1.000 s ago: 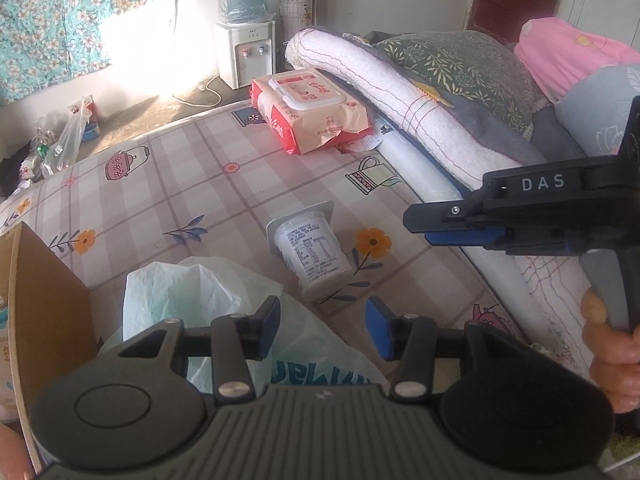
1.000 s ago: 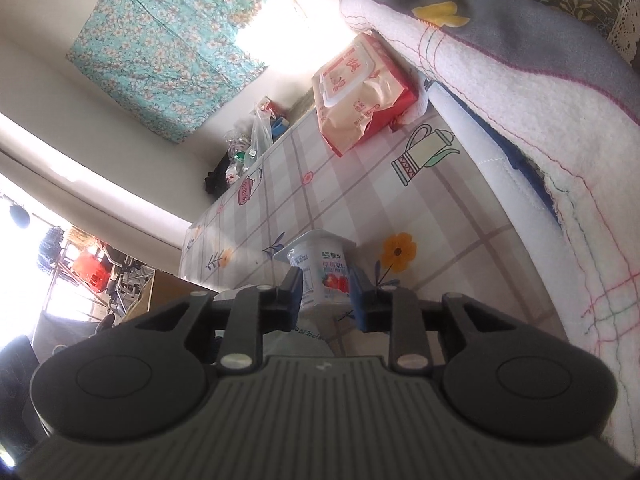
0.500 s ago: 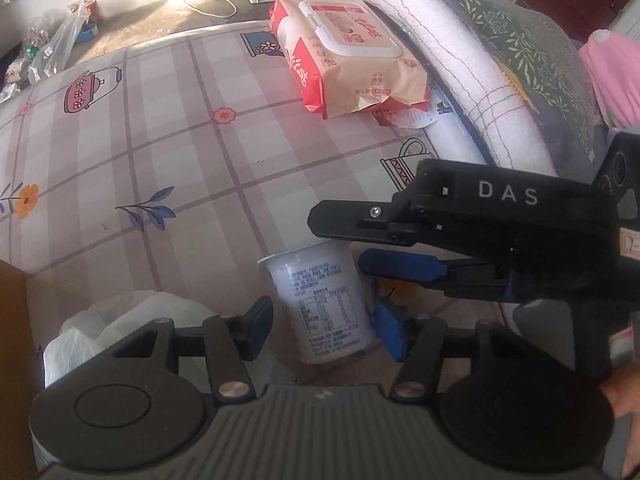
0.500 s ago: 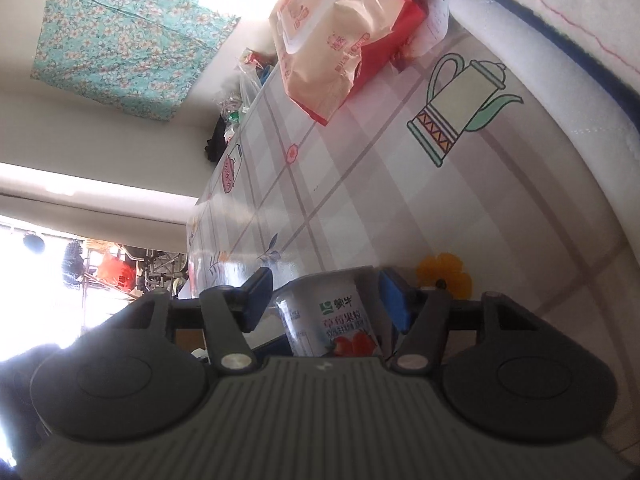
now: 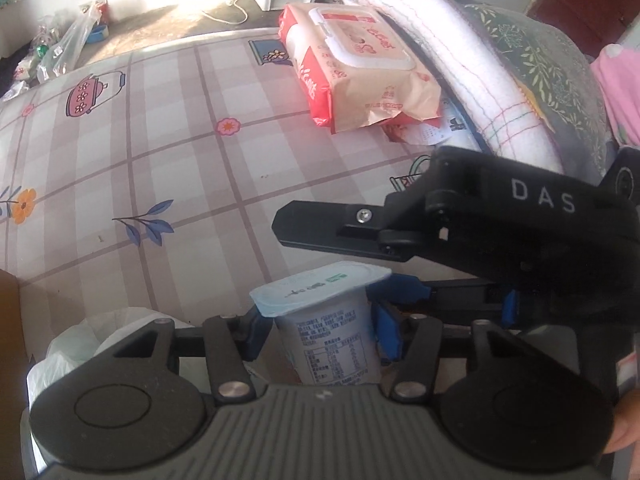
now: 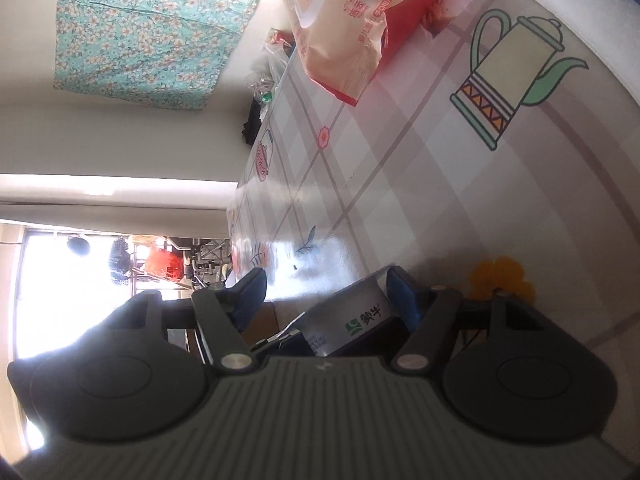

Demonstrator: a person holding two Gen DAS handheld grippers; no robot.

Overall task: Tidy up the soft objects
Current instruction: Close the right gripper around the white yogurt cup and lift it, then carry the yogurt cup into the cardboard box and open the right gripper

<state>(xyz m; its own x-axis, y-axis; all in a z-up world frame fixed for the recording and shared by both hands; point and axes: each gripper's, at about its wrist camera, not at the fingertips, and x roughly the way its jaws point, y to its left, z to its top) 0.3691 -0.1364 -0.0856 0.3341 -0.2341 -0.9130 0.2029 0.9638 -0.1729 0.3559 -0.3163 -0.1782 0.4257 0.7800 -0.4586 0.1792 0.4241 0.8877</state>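
A white yogurt cup [image 5: 328, 344] with a pale blue foil lid stands upright on a surface [image 5: 168, 152] covered in a checked cloth printed with teapots and flowers. The left tongs [image 5: 320, 332] reach down around the cup; their 2 blue pads sit on either side of its body and appear to pinch it, having just been closing. The right tongs [image 5: 400, 300] come in from the right side (a black body lettered "DAS"), with 1 blue pad just beside the cup under its lid rim. From the right wrist view, the right tongs [image 6: 324, 292] stand spread, having just been opening; the cup [image 6: 352, 320] lies against the right-hand pad, with a clear gap to the other. Farther back on the surface lies a pack of wet wipes [image 5: 356, 68], next to a rolled white blanket [image 5: 452, 64]. A white plastic bag [image 5: 100, 340] sits at the lower left.
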